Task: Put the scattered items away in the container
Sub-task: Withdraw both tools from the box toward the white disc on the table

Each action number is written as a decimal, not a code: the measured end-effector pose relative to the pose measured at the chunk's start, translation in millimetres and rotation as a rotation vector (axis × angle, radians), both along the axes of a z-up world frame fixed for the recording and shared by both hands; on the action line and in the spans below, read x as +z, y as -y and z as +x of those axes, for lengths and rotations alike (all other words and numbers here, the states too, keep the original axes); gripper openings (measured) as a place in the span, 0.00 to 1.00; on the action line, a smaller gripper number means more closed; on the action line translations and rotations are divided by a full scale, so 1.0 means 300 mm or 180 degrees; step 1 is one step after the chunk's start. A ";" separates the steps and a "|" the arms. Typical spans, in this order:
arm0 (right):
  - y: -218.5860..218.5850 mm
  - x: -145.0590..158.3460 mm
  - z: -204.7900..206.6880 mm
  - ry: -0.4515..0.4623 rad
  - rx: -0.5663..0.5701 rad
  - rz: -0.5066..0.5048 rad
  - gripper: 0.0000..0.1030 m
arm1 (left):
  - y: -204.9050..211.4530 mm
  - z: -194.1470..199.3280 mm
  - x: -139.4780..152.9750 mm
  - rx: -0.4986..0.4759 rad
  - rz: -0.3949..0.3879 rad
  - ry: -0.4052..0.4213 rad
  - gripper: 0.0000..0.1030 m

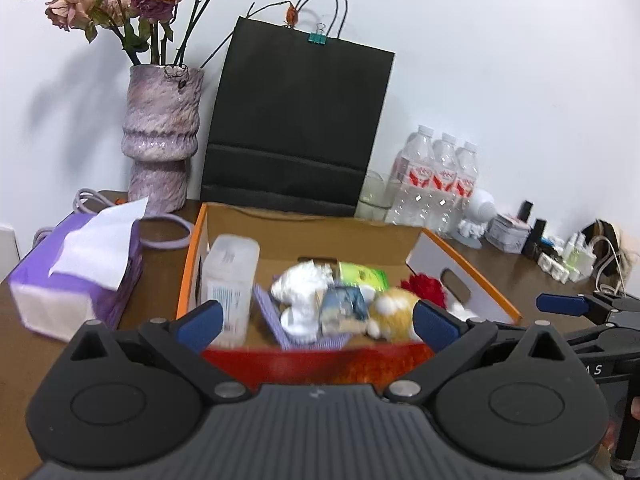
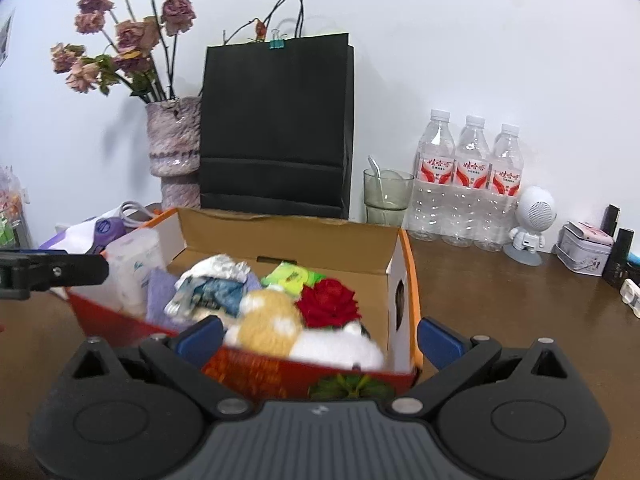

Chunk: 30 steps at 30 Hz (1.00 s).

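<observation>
An open orange cardboard box (image 1: 308,232) (image 2: 288,236) stands on the brown table. Inside lie a white translucent tub (image 1: 230,280) (image 2: 134,268), a white plush (image 1: 300,292), a blue packet (image 1: 344,308) (image 2: 212,296), a green packet (image 1: 362,276) (image 2: 292,276), a tan plush toy (image 1: 394,312) (image 2: 268,322), a red rose (image 2: 328,304) (image 1: 426,286) and a purple cloth (image 2: 160,292). My left gripper (image 1: 318,328) is open and empty in front of the box. My right gripper (image 2: 318,338) is open and empty at the box's near right corner.
A purple tissue box (image 1: 76,272) lies left of the box. A vase of dried roses (image 1: 160,136) (image 2: 174,148) and a black paper bag (image 1: 296,120) (image 2: 276,128) stand behind. A glass (image 2: 386,196), three water bottles (image 2: 468,184), a white robot figure (image 2: 530,220) and a tin (image 2: 584,248) stand to the right.
</observation>
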State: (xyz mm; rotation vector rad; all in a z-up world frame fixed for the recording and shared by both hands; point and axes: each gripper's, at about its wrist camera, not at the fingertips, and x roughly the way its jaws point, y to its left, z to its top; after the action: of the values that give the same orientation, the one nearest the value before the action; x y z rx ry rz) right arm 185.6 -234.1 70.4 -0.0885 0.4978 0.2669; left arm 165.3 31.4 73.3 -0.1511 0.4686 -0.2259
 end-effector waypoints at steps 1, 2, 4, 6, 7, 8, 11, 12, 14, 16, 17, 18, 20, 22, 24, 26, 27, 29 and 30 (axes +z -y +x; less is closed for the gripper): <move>0.000 -0.007 -0.019 -0.0006 0.0011 -0.0011 1.00 | 0.000 -0.018 -0.008 -0.0007 0.0022 0.0005 1.00; -0.002 -0.018 -0.037 -0.0018 0.0015 -0.0010 1.00 | -0.001 -0.036 -0.019 0.0003 0.0034 0.0020 1.00; -0.011 -0.048 -0.057 -0.0115 0.0042 0.0002 1.00 | -0.001 -0.060 -0.048 0.0043 0.0059 -0.0003 1.00; -0.028 -0.084 -0.067 -0.0236 0.0068 0.0010 1.00 | 0.002 -0.070 -0.074 0.0073 0.0111 -0.0064 1.00; -0.037 -0.100 -0.068 -0.0288 0.0065 0.0019 1.00 | 0.005 -0.074 -0.087 0.0103 0.0131 -0.0084 1.00; -0.047 -0.113 -0.068 -0.0329 0.0067 0.0025 1.00 | 0.006 -0.077 -0.098 0.0128 0.0141 -0.0106 1.00; -0.082 -0.146 -0.065 -0.0428 0.0101 0.0044 1.00 | 0.008 -0.078 -0.121 0.0163 0.0124 -0.0185 1.00; -0.091 -0.157 -0.064 -0.0460 0.0107 0.0058 1.00 | 0.007 -0.078 -0.128 0.0162 0.0107 -0.0205 1.00; -0.103 -0.174 -0.056 -0.0527 0.0089 0.0094 1.00 | 0.004 -0.073 -0.144 0.0178 0.0095 -0.0264 1.00; -0.113 -0.189 -0.049 -0.0591 0.0034 0.0104 1.00 | 0.000 -0.065 -0.159 0.0194 0.0092 -0.0325 1.00; -0.118 -0.194 -0.047 -0.0603 0.0034 0.0104 1.00 | -0.003 -0.061 -0.163 0.0199 0.0080 -0.0349 1.00; -0.125 -0.198 -0.047 -0.0607 0.0036 0.0107 1.00 | -0.007 -0.059 -0.166 0.0202 0.0060 -0.0363 1.00; -0.134 -0.205 -0.047 -0.0612 0.0022 0.0110 1.00 | -0.015 -0.054 -0.171 0.0214 0.0023 -0.0393 1.00; -0.138 -0.211 -0.040 -0.0628 -0.0010 0.0116 1.00 | -0.021 -0.051 -0.174 0.0228 -0.0001 -0.0423 1.00; -0.139 -0.223 -0.028 -0.0690 -0.0059 0.0126 1.00 | -0.022 -0.049 -0.177 0.0233 -0.0015 -0.0449 1.00; -0.137 -0.232 -0.020 -0.0699 -0.0109 0.0125 1.00 | -0.023 -0.046 -0.181 0.0232 -0.0020 -0.0471 1.00; -0.137 -0.234 -0.018 -0.0696 -0.0134 0.0109 1.00 | -0.023 -0.045 -0.183 0.0230 -0.0021 -0.0482 1.00; -0.137 -0.239 -0.017 -0.0673 -0.0178 0.0079 1.00 | -0.022 -0.043 -0.187 0.0227 -0.0023 -0.0508 1.00; -0.138 -0.242 -0.017 -0.0661 -0.0185 0.0059 1.00 | -0.023 -0.042 -0.190 0.0225 -0.0029 -0.0524 1.00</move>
State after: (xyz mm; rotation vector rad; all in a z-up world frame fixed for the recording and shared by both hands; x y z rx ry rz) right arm 180.6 -192.6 -2.2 -0.0280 0.7031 0.2248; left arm 152.6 38.3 16.2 -0.1959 0.6249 -0.1470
